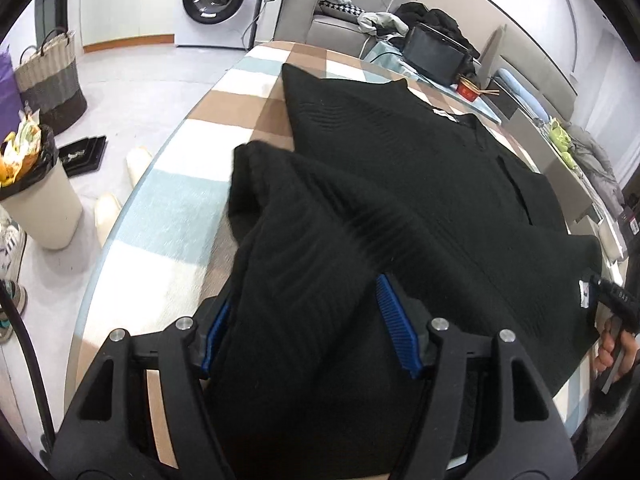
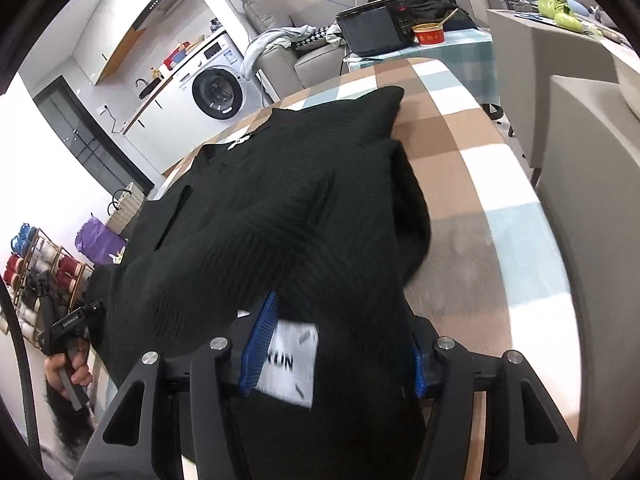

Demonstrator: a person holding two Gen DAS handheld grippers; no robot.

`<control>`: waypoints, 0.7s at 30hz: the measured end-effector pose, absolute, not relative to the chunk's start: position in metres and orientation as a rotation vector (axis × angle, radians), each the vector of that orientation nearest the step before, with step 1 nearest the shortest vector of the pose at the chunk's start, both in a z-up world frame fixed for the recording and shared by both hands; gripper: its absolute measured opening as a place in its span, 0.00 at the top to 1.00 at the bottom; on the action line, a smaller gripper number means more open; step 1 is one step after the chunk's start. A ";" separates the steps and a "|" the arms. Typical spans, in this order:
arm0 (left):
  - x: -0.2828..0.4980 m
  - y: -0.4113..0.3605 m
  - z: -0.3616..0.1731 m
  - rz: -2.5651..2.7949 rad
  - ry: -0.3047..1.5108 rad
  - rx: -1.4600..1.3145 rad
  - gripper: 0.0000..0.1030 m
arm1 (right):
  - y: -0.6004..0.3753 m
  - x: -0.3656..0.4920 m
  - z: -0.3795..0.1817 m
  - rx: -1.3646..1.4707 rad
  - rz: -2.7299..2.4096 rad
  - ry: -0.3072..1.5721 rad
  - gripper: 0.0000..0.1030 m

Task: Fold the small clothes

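A black ribbed knit sweater (image 1: 420, 168) lies on a checked brown, white and blue tablecloth (image 1: 176, 208); it also shows in the right wrist view (image 2: 280, 184). My left gripper (image 1: 308, 320) has its blue pads (image 1: 394, 320) around a bunched part of the sweater's near hem, lifted off the table. My right gripper (image 2: 340, 344) holds the other near hem corner between its blue pads (image 2: 260, 340), with the sweater's white label (image 2: 290, 360) hanging there. The fabric fills both jaws. Each gripper shows in the other's view, at the frame edge (image 1: 612, 300) (image 2: 68, 324).
A black appliance (image 2: 372, 32) and a red bowl (image 2: 428, 34) stand at the table's far end. A sofa with clothes (image 1: 320, 12) and a washing machine (image 1: 216, 0) are behind. A bin (image 1: 36, 196) and a woven basket (image 1: 52, 80) stand on the floor at left.
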State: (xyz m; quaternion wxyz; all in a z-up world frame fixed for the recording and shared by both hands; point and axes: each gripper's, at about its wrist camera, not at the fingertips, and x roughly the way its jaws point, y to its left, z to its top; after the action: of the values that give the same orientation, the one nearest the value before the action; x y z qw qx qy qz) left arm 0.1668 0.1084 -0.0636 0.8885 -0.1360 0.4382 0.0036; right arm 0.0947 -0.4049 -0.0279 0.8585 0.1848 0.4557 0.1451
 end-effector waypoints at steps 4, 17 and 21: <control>0.172 0.096 -0.064 -0.042 0.910 -0.243 0.52 | -0.397 0.096 -0.028 0.341 0.313 0.952 0.57; 0.146 0.089 -0.062 -0.050 0.919 -0.199 0.52 | -0.393 0.083 -0.028 0.317 0.321 0.974 0.57; 0.134 0.105 -0.050 -0.033 0.900 -0.228 0.52 | -0.416 0.079 -0.018 0.389 0.318 0.974 0.51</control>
State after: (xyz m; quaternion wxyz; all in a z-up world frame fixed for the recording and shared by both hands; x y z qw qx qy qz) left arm 0.1341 0.1048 -0.0497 0.8940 -0.1101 0.4341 -0.0158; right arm 0.0789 -0.4160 -0.0182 0.8536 0.1851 0.4628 0.1513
